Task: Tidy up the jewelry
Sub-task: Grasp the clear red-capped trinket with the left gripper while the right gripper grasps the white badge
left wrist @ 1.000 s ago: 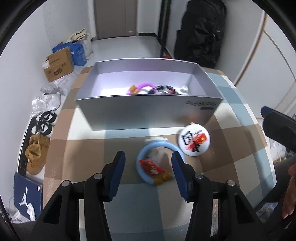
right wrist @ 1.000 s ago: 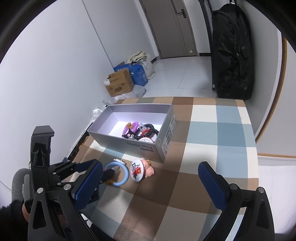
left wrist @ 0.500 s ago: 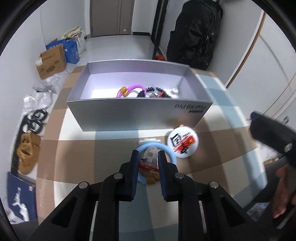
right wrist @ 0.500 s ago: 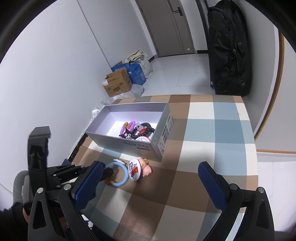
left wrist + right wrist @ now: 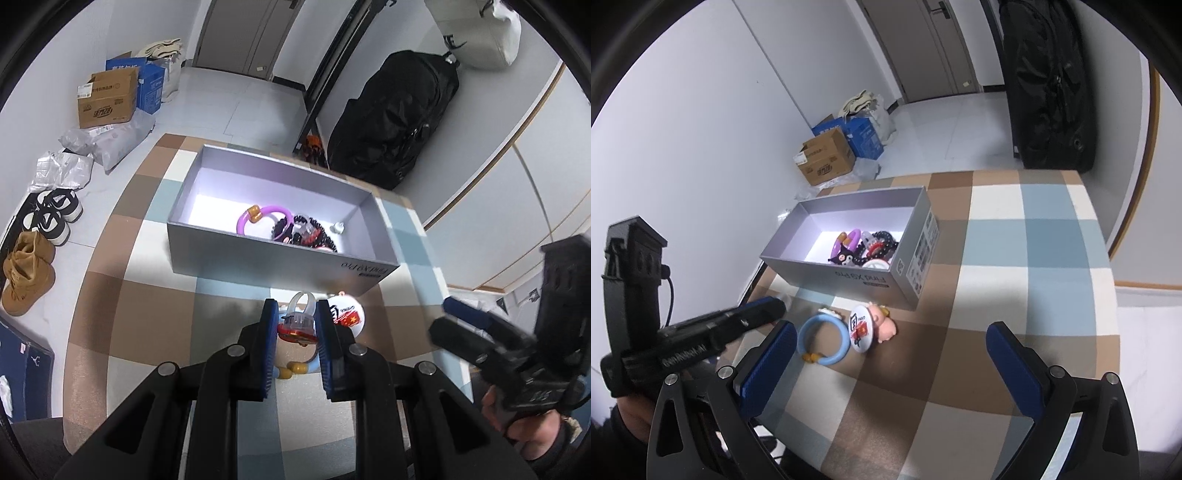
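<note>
On the checked table (image 5: 1034,236), in front of the grey box:
left gripper (image 5: 296,334): pads clamping a small clear-and-red toy ring (image 5: 298,325); ring sitting between the blue pads, above the cloth
right gripper (image 5: 890,365): jaws standing wide apart, gripping nothing; hovering over bare brown and blue squares
blue bangle (image 5: 823,339): lying flat on the cloth, orange bead at its near edge; in the left view it is showing partly behind the left pads
round badge (image 5: 860,328): leaning against a pink pig figure (image 5: 882,323), just beside the bangle; red flag printed on it, its text too small to read
grey box (image 5: 849,275): open top, standing near the far left edge of the table; holding a purple bangle (image 5: 258,218), black bead bracelet (image 5: 321,240), a dark cartoon charm (image 5: 844,254), a small white piece (image 5: 338,228)
in the way: box front wall standing between the held ring and the box interior; badge and pig lying close to that wall
writing: "Find X9 Pro" running along the box front; gripper body reading "GenRobot.AI"; cardboard carton (image 5: 105,99) on the floor carrying print I cannot read
around: black bag (image 5: 399,118) standing against the wall; shoes (image 5: 53,218) and brown boots (image 5: 26,269) lying on the floor left of the table
</note>
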### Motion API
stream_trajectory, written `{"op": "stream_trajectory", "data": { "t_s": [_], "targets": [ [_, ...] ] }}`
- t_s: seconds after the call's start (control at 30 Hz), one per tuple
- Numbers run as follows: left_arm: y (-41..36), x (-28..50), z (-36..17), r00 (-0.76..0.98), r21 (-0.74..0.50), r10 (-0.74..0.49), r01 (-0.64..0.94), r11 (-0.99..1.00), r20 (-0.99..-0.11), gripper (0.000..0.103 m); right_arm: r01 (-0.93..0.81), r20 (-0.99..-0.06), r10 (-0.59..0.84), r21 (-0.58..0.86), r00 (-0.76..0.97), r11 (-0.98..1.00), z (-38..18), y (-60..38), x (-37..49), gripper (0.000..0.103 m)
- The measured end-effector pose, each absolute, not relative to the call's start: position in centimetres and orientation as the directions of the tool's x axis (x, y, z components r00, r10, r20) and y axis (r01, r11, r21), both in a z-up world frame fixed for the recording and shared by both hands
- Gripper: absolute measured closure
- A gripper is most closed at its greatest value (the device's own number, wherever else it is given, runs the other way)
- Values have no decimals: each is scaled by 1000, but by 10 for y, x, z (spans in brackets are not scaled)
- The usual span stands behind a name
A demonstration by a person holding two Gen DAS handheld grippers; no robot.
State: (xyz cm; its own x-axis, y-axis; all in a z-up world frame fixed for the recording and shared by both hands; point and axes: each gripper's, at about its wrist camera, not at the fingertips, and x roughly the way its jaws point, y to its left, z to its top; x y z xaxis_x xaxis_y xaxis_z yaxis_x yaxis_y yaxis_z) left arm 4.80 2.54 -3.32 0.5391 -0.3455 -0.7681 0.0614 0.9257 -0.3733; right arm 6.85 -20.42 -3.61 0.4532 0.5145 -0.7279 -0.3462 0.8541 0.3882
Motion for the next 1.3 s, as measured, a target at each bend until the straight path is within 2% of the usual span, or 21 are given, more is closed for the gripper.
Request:
{"op": "stream_trajectory", "data": {
  "t_s": [0.13,0.37,0.6,0.7,0.77,0.83,1.17,1.3],
  "targets": [
    [27,49,-31,541,-379,-350,61,923,-765,88,-354,-746,515,387,423,851,-44,-197,70,3],
    [34,51,-28,545,-395,-365,67,916,-755,88,-354,-770,529,413,357,839,-56,-184,75,28],
    [43,54,-31,530,-433,-383,33,901,-757,88,-341,-775,563,467,286,816,-68,-171,80,46],
    [46,55,-30,533,-445,-389,26,895,-751,88,-331,-781,555,463,287,822,-71,-168,82,59],
    [46,55,-30,533,-445,-387,22,895,-752,88,-332,-789,536,440,301,834,-70,-166,83,77],
    [47,56,-32,529,-449,-389,17,893,-754,88,-345,-802,512,407,310,846,-70,-161,82,86],
    [50,57,-33,521,-465,-398,4,886,-755,88,-358,-817,499,391,289,848,-78,-147,86,86],
    [49,59,-35,517,-467,-401,3,884,-756,88,-374,-814,499,382,297,845,-76,-144,84,95]
  ]
}}
